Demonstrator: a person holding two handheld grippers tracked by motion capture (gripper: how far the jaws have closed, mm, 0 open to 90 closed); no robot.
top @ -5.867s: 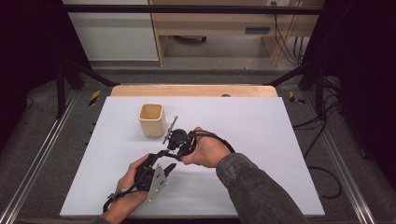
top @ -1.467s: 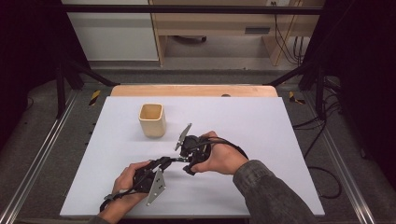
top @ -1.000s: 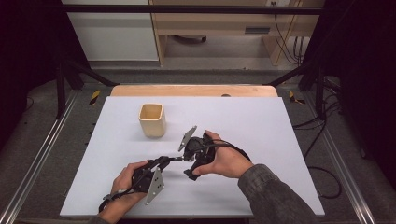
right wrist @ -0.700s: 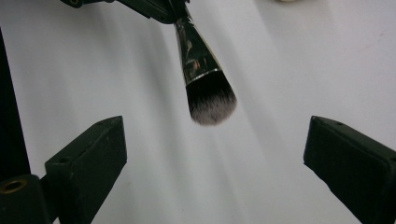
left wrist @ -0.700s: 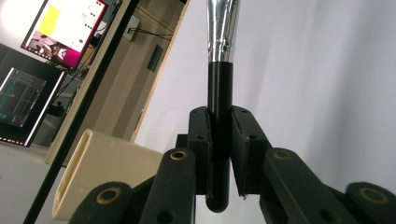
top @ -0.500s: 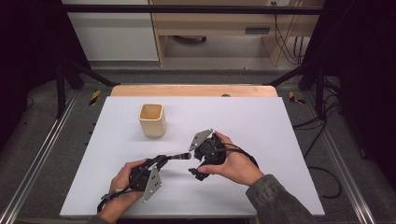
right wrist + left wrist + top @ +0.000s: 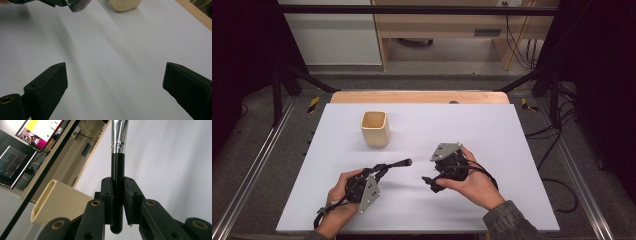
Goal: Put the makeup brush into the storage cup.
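Black right claw (image 7: 430, 182) has drawn away from brush (image 7: 398, 163).

High view overlooks table (image 7: 512, 130); gripper views sit close.

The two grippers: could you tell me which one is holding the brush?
The left gripper, its jaws shut on the brush by its black handle. The right gripper stands wide open and empty over the table.
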